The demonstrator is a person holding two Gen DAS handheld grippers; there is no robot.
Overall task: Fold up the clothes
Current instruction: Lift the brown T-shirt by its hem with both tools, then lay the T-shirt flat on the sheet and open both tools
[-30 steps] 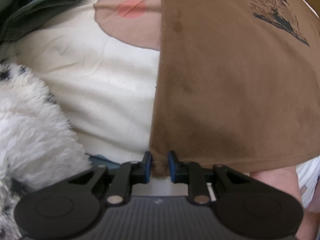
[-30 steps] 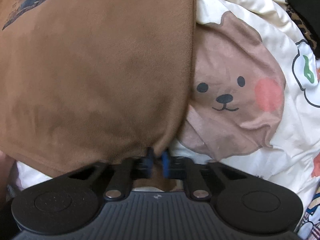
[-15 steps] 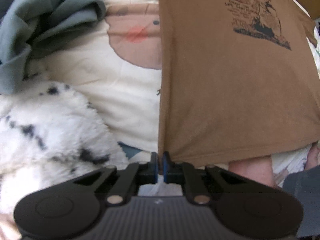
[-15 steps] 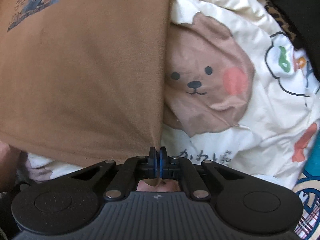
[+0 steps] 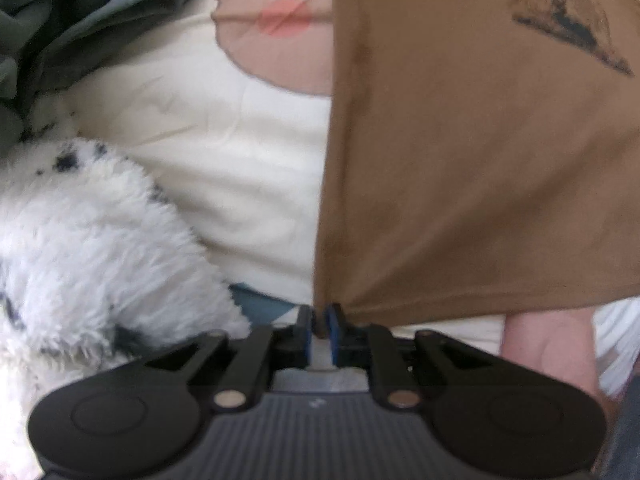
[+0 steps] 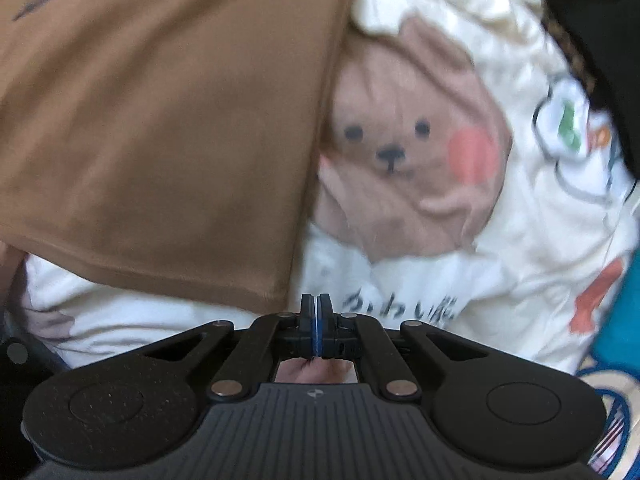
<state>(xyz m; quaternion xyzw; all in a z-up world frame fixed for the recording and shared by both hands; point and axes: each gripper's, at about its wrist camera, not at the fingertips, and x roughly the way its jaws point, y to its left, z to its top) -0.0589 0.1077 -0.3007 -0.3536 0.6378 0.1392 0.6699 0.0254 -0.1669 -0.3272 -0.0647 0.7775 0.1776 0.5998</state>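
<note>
A brown T-shirt (image 5: 480,168) with a dark print hangs stretched over the bed. My left gripper (image 5: 319,316) pinches its lower left corner, and a thin gap shows between the blue pads around the cloth. In the right wrist view the same T-shirt (image 6: 160,140) fills the left half. Its lower right corner comes down against my right gripper (image 6: 317,306), whose pads are pressed together. The pinched cloth itself is hardly visible there. The shirt's hem stays lifted above the bedding.
Cream bedding (image 5: 224,152) with a bear print (image 6: 404,152) lies under the shirt. A fluffy white spotted throw (image 5: 92,248) sits at the left, grey-green clothes (image 5: 80,20) behind it. Dark clothing (image 6: 600,40) lies at the far right. A person's hand (image 5: 548,352) shows below the hem.
Both views have come closer to the bedding and blurred with motion. The left pads now stand slightly apart around the corner. The shirt corner sits a little left of the right fingertips.
</note>
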